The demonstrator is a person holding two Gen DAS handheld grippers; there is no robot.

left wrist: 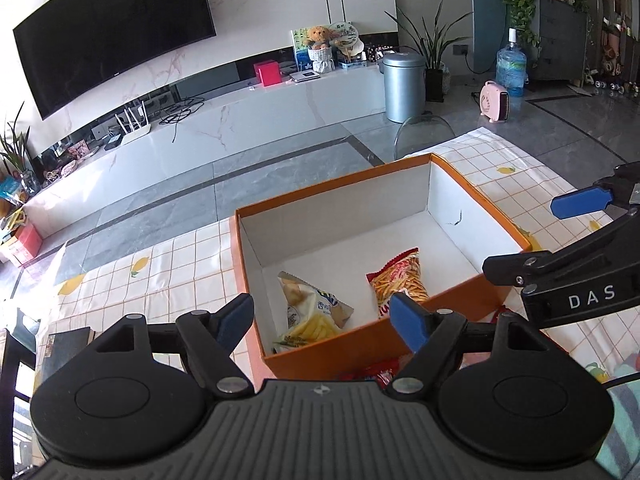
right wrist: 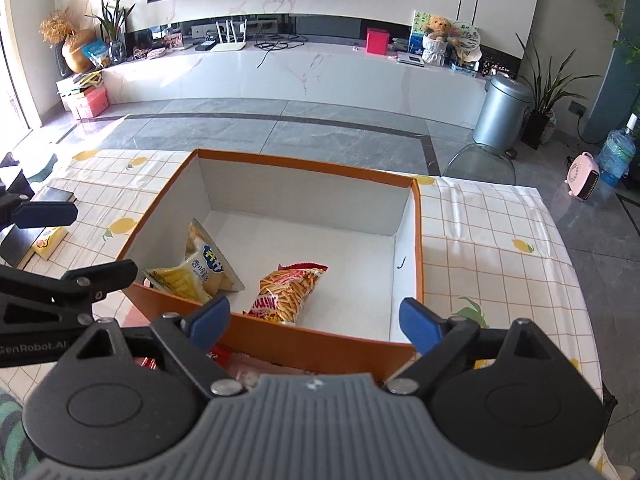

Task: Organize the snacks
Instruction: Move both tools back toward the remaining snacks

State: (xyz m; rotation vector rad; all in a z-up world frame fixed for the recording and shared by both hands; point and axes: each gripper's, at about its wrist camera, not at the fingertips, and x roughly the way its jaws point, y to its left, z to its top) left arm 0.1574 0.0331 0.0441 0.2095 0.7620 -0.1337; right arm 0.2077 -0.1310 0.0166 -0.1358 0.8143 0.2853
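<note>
An orange box (left wrist: 360,344) with a white inside stands on the checked tablecloth; it also shows in the right wrist view (right wrist: 320,338). Inside lie a yellow-and-white chip bag (left wrist: 310,312) (right wrist: 200,272) and a red stick-snack bag (left wrist: 400,280) (right wrist: 290,294). My left gripper (left wrist: 324,320) is open and empty above the box's near left corner. My right gripper (right wrist: 316,318) is open and empty above the box's near wall. Red snack packets (left wrist: 376,374) (right wrist: 220,354) lie on the cloth just in front of the box, partly hidden.
The table (right wrist: 500,240) carries a lemon-print checked cloth. A book stack (right wrist: 36,236) lies at the table's left. A clear chair back (right wrist: 480,164) stands behind the table. Beyond are the grey floor, a TV bench and a metal bin (right wrist: 500,116).
</note>
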